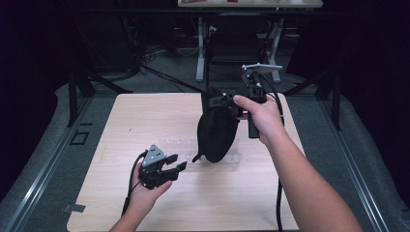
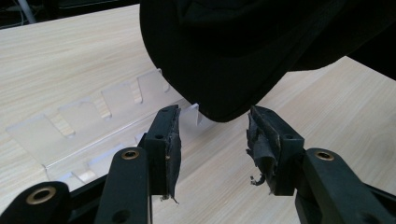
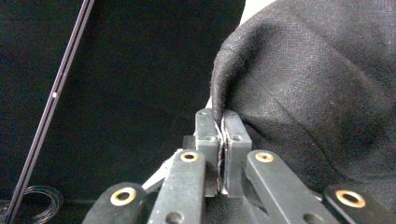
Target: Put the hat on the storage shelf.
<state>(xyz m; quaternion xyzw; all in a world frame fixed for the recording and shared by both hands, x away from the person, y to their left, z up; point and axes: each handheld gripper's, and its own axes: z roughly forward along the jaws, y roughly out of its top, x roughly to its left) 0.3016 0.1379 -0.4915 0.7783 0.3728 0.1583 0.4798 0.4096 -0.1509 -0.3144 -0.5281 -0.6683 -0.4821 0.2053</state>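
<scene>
Right gripper [image 1: 227,100] clenched on edge of limp black woven cloth pouch [image 1: 216,130], hanging above pale wooden desk [image 1: 145,116], bottom near clear acrylic slotted rack [image 2: 88,121]. Left gripper [image 1: 175,163] released, low beside it. Risk: thin pinch slips, pouch drops onto rack.

A pale wood desk [image 1: 145,121] stands on grey floor [image 1: 43,159] in a dark room, lit mostly over the desk top. Beyond it a black chair [image 1: 234,46] sits before a white-legged table [image 1: 200,48], with cables [image 1: 150,58] strewn on the floor and black stand legs [image 1: 77,87] at either side.
</scene>
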